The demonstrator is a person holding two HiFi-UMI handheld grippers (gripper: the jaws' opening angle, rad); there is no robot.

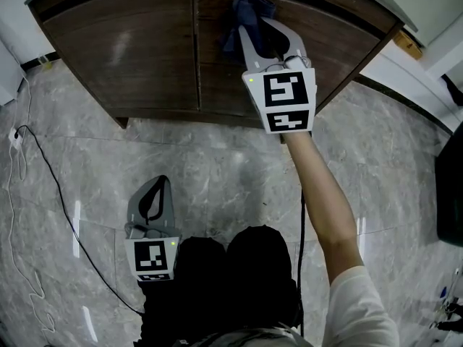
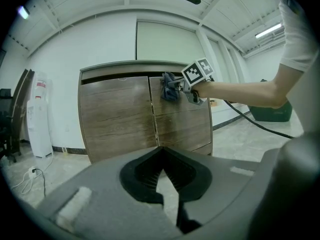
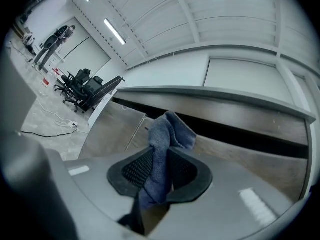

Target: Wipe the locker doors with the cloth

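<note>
Grey marble floor (image 1: 239,165), brown locker doors (image 1: 130,49) ahead. My right gripper (image 1: 262,29) is clamped on the blue cloth (image 1: 242,16), which bunches against the upper part of the right-hand door, near the centre seam. My left gripper (image 1: 160,182) hangs low over the floor, well apart from the locker, jaws closed on nothing.

cloth (image 1: 249,14) against right door (image 1: 217,78), near top

The grey two-jaw right gripper (image 1: 260,29), on a bare outstretched forearm (image 1: 323,194), points level, its jaws clamped on a crumpled blue cloth (image 3: 161,154). The grey two-jaw left gripper (image 1: 160,185) hangs low beside the dark-trousered legs (image 1: 239,273), jaws together and empty.
</note>
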